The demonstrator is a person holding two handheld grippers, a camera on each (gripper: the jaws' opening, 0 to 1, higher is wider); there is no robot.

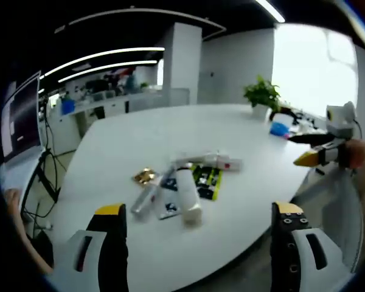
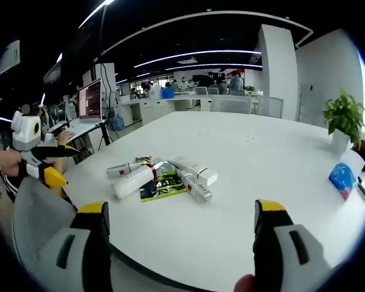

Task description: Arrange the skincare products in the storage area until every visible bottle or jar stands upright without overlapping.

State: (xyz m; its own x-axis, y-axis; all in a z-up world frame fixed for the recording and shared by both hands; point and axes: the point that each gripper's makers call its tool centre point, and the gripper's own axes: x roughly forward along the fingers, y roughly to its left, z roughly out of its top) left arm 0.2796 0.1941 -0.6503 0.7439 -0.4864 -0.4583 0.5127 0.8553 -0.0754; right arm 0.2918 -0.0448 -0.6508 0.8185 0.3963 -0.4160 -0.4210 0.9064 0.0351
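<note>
**Products lying flat in a heap, both grippers hanging back**

We are seeing the main risk in the pile itself: the skincare products (image 1: 182,182) are lying on their sides, touching and overlapping on the white table (image 1: 140,134), so we are judging that pulling one out could drag or roll its neighbours, maybe toward the near edge. The big white tube (image 1: 187,194) looks round and could roll once nudged; stood on its cap end it may tip. The green-and-black sachet (image 2: 164,185) is lying flat under the others and could slide with them. A small gold item (image 1: 145,176) is sitting beside the heap.

The left gripper (image 1: 204,222) is standing released, jaws wide apart, holding nothing; the heap is lying ahead of it, between the jaw lines but well apart from the tips. The right gripper (image 2: 179,222) is likewise gaping and empty, with the heap (image 2: 161,176) ahead and slightly toward its left jaw, not touching
</note>
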